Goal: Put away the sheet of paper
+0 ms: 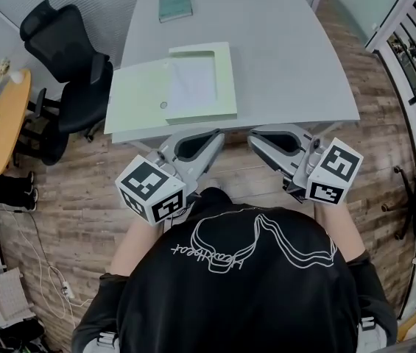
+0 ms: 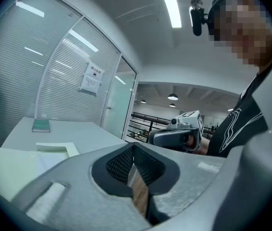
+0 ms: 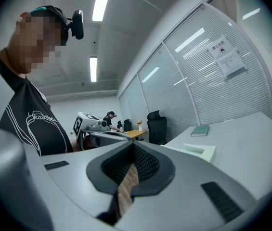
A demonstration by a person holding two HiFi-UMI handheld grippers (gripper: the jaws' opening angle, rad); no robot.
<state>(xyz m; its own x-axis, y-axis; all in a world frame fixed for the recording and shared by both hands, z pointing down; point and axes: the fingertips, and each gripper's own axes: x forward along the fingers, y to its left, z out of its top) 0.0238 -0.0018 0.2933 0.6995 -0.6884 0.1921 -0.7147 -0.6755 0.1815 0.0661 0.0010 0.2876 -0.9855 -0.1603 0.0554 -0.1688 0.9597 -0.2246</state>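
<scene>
Fingers of the left gripper point(image 2: 134, 148) and right gripper point(image 3: 134, 147) are pressed together, empty, at mid-frame in the head view, by the surface point(image 1: 288, 65) edge. Above them, the sheet of paper point(image 1: 191, 81) lies on an open green folder point(image 1: 138, 94).

- My head camera looks steeply down from above onto the surface point(image 1: 281, 65).
- The cameras on my left gripper point(image 1: 217, 134) and right gripper point(image 1: 252, 134) each catch the other, low beside that surface.

Wood floor point(image 1: 68, 197), grey table point(image 1: 296, 65), blk office chair point(image 1: 64, 54) at left, slatted glass wall point(image 2: 54, 90), ceiling strip light point(image 2: 170, 6).
</scene>
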